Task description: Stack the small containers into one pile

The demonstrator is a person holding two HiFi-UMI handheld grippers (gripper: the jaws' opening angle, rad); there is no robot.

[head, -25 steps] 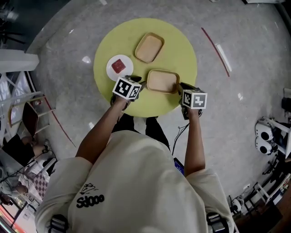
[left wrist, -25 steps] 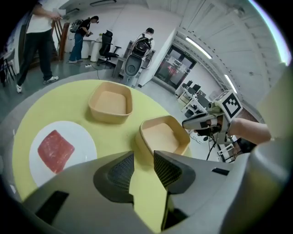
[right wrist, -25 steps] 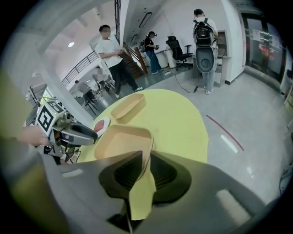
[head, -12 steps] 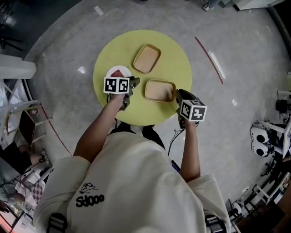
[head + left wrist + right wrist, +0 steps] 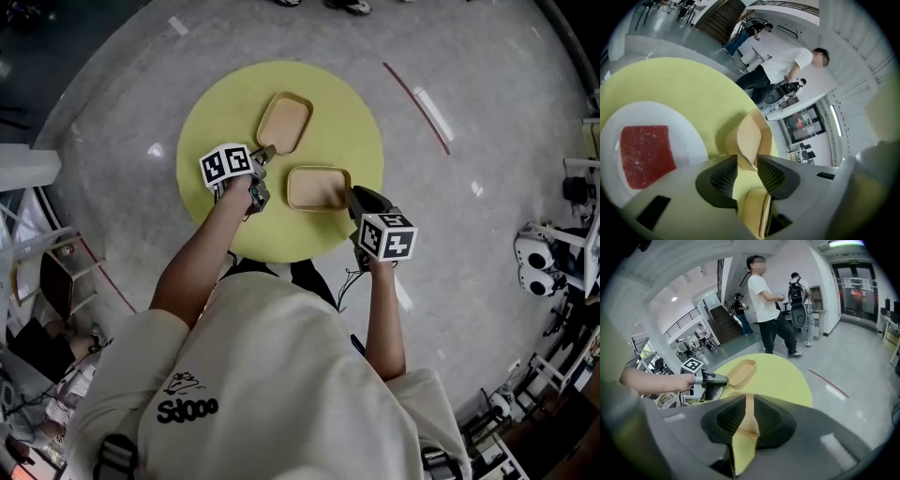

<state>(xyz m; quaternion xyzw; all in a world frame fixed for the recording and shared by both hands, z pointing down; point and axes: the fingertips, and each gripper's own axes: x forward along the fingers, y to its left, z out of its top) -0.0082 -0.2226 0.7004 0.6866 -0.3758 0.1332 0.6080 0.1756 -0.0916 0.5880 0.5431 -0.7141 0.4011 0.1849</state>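
Two tan containers lie on the round yellow table [image 5: 214,111]. My left gripper [image 5: 264,150] has its jaws closed over the near-left corner of the far container [image 5: 284,122]. The left gripper view shows that rim [image 5: 752,138] pinched between the pads. My right gripper [image 5: 352,199] is shut on the right rim of the near container [image 5: 317,187], and a thin tan wall [image 5: 749,420] runs between its jaws. Both containers look flat on the table. The right gripper view also takes in the far container [image 5: 742,370] with the left gripper [image 5: 723,379] at its corner.
A white plate [image 5: 684,136] with a red slab [image 5: 644,152] sits on the table left of the left gripper, hidden under it in the head view. A person [image 5: 768,305] stands beyond the table. A red floor line [image 5: 415,94] and equipment [image 5: 539,267] lie to the right.
My left gripper moved away from me, from the near container's left side past the plate to the far container's corner. The right gripper stayed on the near container's rim.
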